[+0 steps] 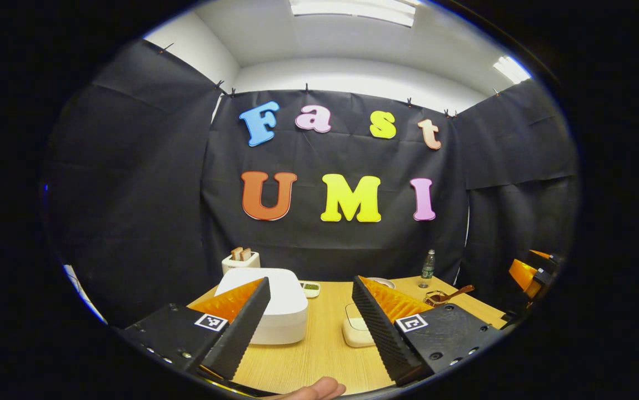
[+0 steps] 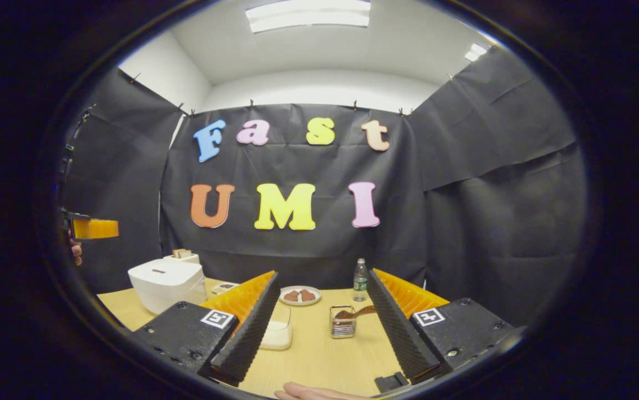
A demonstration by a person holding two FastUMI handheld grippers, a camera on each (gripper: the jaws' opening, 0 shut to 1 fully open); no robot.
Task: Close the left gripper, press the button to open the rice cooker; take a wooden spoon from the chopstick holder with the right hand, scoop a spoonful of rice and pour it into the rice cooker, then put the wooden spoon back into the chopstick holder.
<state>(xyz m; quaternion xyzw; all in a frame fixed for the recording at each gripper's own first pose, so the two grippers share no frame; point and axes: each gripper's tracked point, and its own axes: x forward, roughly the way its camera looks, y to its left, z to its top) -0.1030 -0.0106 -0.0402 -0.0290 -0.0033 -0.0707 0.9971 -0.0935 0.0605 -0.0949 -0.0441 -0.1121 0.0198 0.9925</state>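
The white rice cooker stands lid down on the wooden table, just beyond my left gripper, which is open and holds nothing. A box of white rice sits to the cooker's right. In the right gripper view the cooker is far left and the rice box is partly behind a finger. The wire chopstick holder holds the wooden spoon, ahead of my open, empty right gripper. The left gripper hangs high at the far left.
A toaster with bread stands behind the cooker. A small dish, a plate with brown food and a green bottle line the table's back. The other gripper hovers right. A thumb shows low.
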